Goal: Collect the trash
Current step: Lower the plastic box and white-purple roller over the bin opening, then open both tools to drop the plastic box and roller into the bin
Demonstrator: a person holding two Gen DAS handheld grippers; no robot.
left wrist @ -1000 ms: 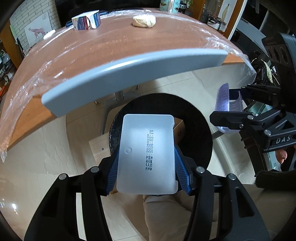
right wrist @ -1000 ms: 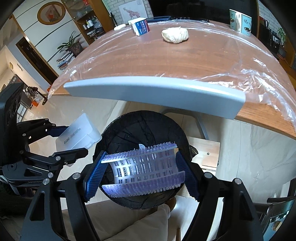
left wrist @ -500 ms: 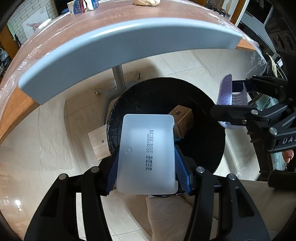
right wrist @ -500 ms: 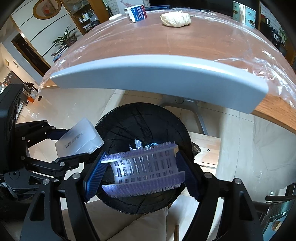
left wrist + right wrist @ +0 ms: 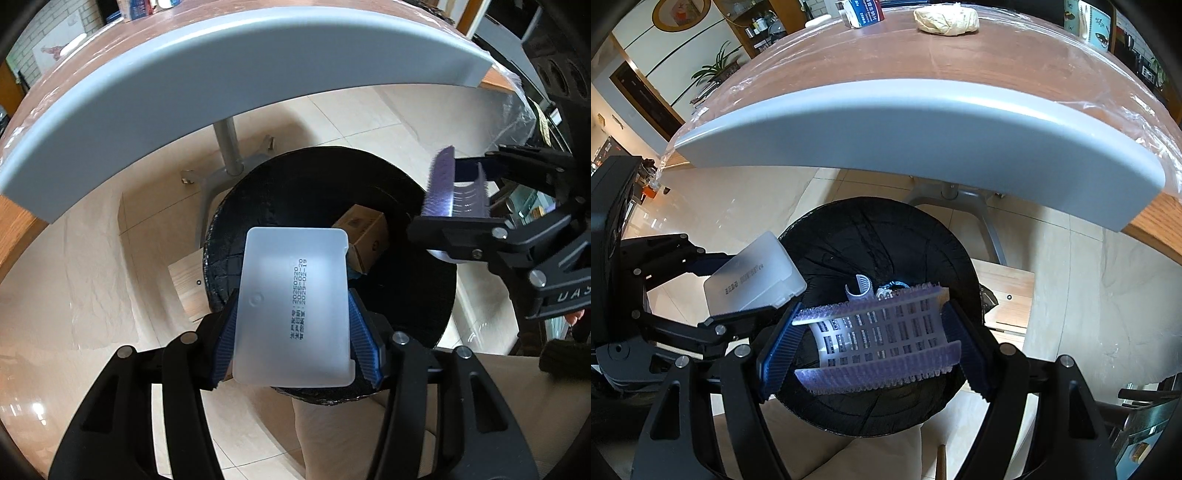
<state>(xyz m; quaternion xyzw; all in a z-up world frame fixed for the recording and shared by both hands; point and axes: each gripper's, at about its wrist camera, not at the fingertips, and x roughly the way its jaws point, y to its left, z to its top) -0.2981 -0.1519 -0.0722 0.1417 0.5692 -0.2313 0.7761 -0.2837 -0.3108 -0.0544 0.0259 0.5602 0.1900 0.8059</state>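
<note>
Beige floor tiles fill your left wrist view; your left gripper [image 5: 293, 332], jaws just opening, has the frosted plastic box [image 5: 293, 306] between its pads above the black-lined bin [image 5: 417, 295], a cardboard carton [image 5: 364, 236] inside. Right wrist view: your right gripper [image 5: 871, 339], also just widening, has the purple hair roller [image 5: 879, 339] between its pads over that bin [image 5: 871, 240], the grey table edge [image 5: 923, 129] across the top.

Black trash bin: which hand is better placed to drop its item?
Right, probably. The right gripper holds the hair roller wholly over the bin opening; the left gripper holds the white box across the near rim. Both jaws have just been opening, items between them.
</note>
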